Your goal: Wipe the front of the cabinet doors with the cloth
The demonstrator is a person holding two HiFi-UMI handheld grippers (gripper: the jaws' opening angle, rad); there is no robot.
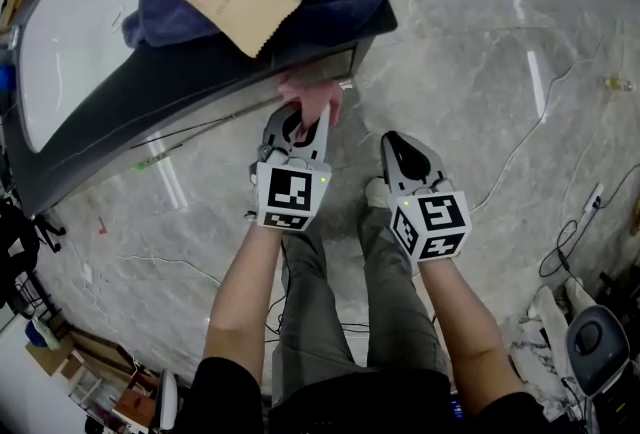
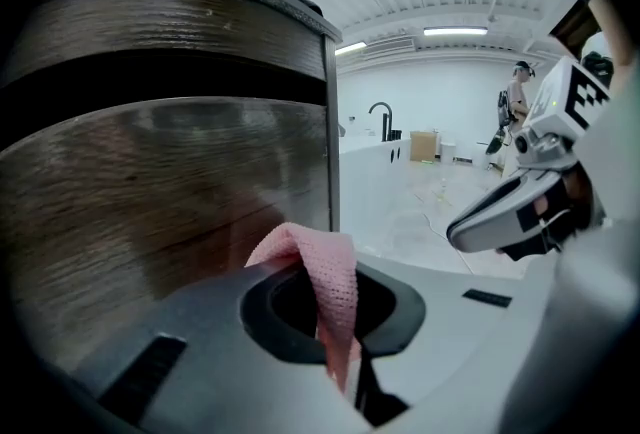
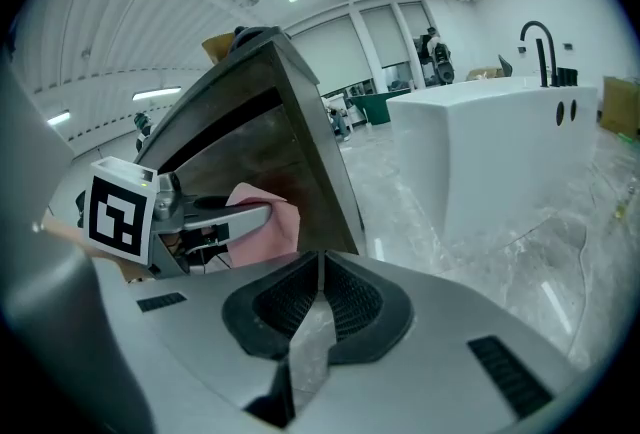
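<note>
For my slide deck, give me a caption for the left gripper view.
Left gripper shut on a pink cloth, facing the wood-grain cabinet door.

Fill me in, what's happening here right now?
A person is working at the cabinet door with two handheld grippers. The left gripper has its jaws shut on the pink cloth, held up against the door near its edge. The right gripper hangs beside it, jaws together and empty, above the marble floor.
</note>
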